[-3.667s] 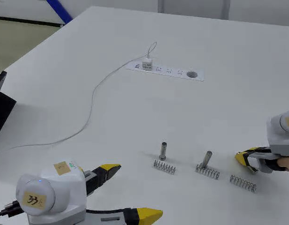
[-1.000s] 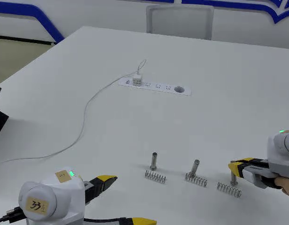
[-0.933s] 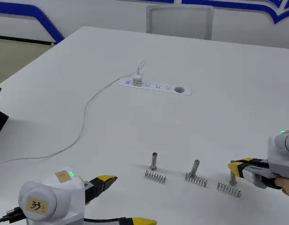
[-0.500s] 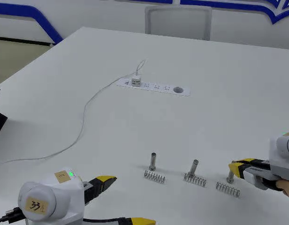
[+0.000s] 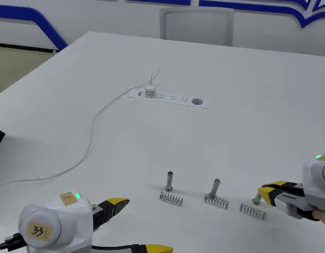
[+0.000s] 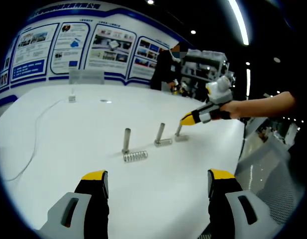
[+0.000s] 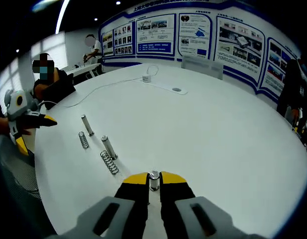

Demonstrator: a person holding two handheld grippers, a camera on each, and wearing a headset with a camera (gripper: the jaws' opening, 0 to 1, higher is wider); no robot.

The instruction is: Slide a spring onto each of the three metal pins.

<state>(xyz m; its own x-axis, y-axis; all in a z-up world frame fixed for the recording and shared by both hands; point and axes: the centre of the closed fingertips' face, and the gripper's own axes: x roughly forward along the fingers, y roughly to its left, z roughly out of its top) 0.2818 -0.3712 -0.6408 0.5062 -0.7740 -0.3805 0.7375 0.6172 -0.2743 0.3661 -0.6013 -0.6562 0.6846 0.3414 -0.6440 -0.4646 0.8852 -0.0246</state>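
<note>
Your left gripper (image 5: 138, 225) is nearest you, well to the near-left of the middle pin (image 5: 215, 187), jaws spread wide with nothing in them. Three springs lie flat on the desk (image 5: 246, 132), none on a pin yet. The middle spring (image 5: 216, 201) is at the near side of the middle pin's base. The left spring (image 5: 171, 198) is off to its left, in front of the left pin (image 5: 169, 181). The right spring (image 5: 253, 212) is off to its right, just near of the right pin (image 5: 256, 199). Your right gripper (image 7: 153, 180) is to the right of the middle pin, jaws pinched in on the right pin, whose head pokes up between the yellow tips. My read: you're steadying that pin for its spring. Grip lightly so the pin doesn't tip or skid. Bring the left gripper over for the right spring, pinch one end without crushing coils, and line its bore up with the pin axis before pushing. Your jaws look close under the head, so expect to regrip lower once the coils start. The power strip (image 5: 167, 98) and its cable (image 5: 94, 132) are far beyond the middle pin, out of the way.
</note>
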